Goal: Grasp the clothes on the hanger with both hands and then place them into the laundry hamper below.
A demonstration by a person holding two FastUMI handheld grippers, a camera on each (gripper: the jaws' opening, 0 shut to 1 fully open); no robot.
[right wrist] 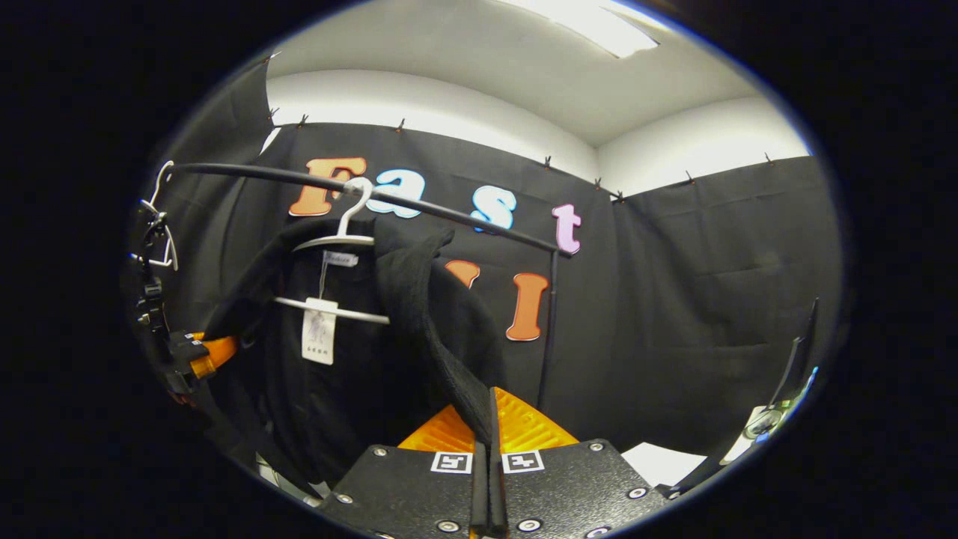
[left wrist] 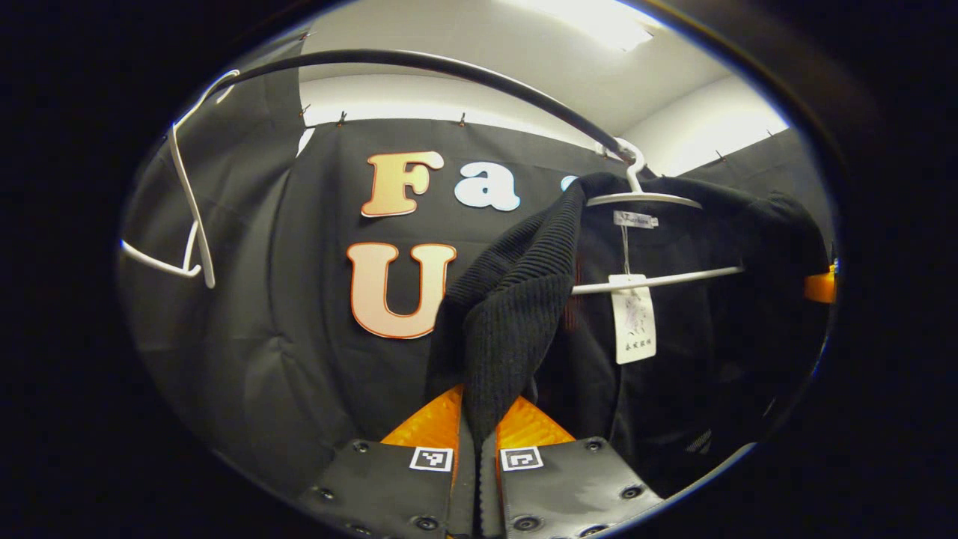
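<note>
So the left gripper [left wrist: 477, 427] has its fingers pinched tight on the ribbed front edge of a black knit cardigan [left wrist: 509, 314], fabric squeezed right between them. The right gripper [right wrist: 485, 423] is doing the same on the opposite front edge, jaws pressed together on the knit. The cardigan is on a white hanger [right wrist: 340, 247] hooked over the black clothes rail [right wrist: 419, 206], and both front panels are pulled open so the white paper tag [left wrist: 633, 318] dangles inside. In the left gripper view there's an empty white hanger [left wrist: 187, 217] further along the rail, well apart from the cardigan.
</note>
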